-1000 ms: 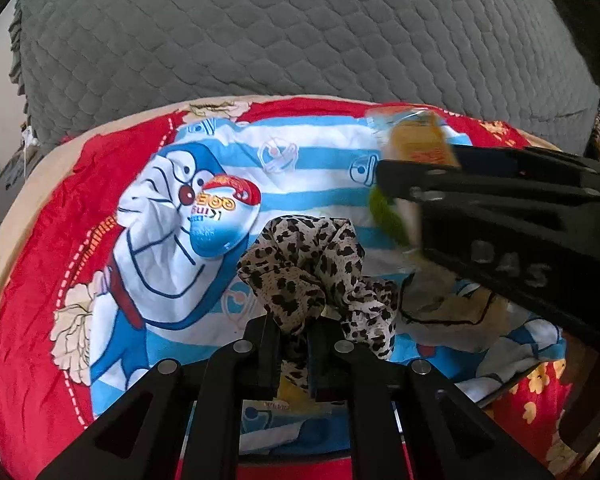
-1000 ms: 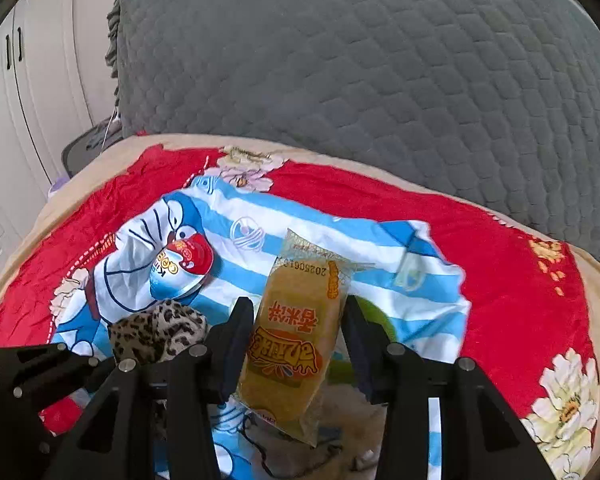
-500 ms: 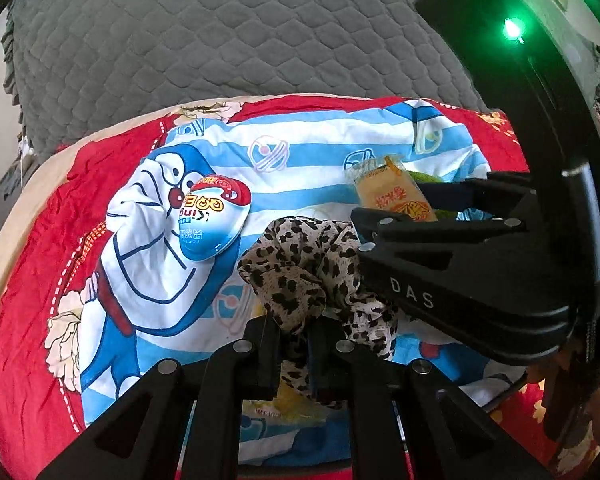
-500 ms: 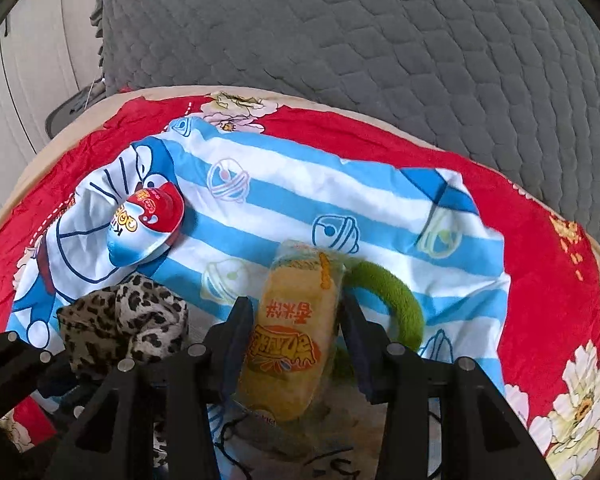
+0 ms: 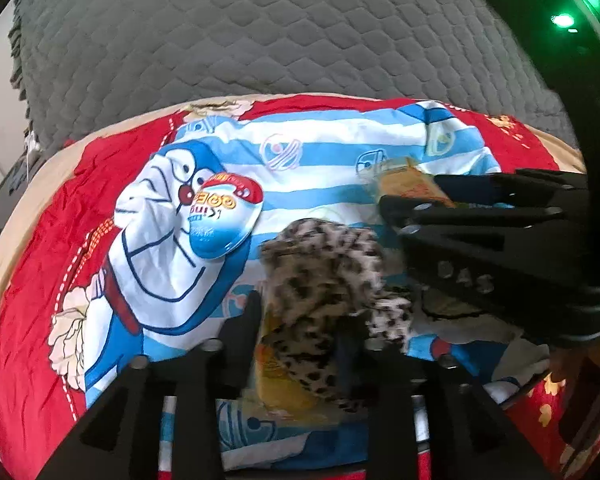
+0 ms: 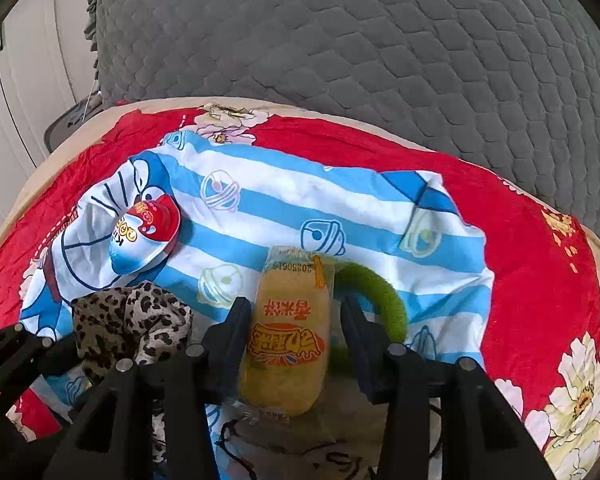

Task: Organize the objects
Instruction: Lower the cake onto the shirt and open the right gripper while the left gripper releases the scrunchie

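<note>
A leopard-print scrunchie point(image 5: 324, 280) sits blurred between the fingers of my left gripper point(image 5: 300, 320), whose jaws are opening; the pads stand clear of it. It shows again in the right wrist view as the scrunchie point(image 6: 132, 316), next to the left gripper point(image 6: 12, 344). My right gripper point(image 6: 292, 308) holds a yellow snack packet point(image 6: 288, 320) low over the striped cartoon cloth point(image 6: 280, 184), its jaws just easing open. In the left wrist view the right gripper point(image 5: 412, 192) and snack packet point(image 5: 404, 180) are at the right. A green ring point(image 6: 376, 292) lies behind the packet.
A blue-and-red egg-shaped pack point(image 5: 224, 216) rests on the cartoon cloth point(image 5: 320, 148). Another yellow packet point(image 5: 276, 384) lies under the scrunchie. A red floral sheet point(image 6: 540, 280) surrounds the cloth. A grey quilted cover point(image 5: 260, 32) rises behind. White cupboards point(image 6: 20, 100) stand at the far left.
The left fingers, pinched on the scrunchie before, have spread apart. The right gripper has come down with the snack packet toward the cloth beside the green ring.
</note>
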Demonstrator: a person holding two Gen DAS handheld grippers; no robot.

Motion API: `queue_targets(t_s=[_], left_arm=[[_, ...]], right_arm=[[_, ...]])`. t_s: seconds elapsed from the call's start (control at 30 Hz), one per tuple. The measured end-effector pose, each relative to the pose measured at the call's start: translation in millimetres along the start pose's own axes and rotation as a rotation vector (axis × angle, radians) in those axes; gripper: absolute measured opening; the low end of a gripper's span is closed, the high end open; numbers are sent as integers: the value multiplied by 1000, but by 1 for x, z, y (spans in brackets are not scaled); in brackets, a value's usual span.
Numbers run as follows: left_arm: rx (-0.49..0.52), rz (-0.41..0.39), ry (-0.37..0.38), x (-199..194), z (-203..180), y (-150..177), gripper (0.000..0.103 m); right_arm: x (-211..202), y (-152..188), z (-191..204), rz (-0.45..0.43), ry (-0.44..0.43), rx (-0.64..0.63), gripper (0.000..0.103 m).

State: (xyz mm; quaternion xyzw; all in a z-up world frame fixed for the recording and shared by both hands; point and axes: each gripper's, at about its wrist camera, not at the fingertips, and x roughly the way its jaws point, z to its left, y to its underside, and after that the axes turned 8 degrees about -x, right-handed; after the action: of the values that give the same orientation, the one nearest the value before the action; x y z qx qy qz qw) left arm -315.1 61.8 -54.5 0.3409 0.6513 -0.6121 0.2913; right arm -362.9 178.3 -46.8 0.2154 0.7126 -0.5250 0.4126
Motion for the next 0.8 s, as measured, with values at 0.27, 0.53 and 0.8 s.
queue_targets(t_s=[0.27,0.53,0.8], left_arm=[[-20,12,-22,4,5,3,71],[-51,24,-18,1,12,6,82],[-91,2,-4,-11,19,4,103]], right_arm=[[-11,1,-7,-23,-19,35,61],[-27,2,-9,-50,12,31,82],[-42,10,-10,-77,36,51,91]])
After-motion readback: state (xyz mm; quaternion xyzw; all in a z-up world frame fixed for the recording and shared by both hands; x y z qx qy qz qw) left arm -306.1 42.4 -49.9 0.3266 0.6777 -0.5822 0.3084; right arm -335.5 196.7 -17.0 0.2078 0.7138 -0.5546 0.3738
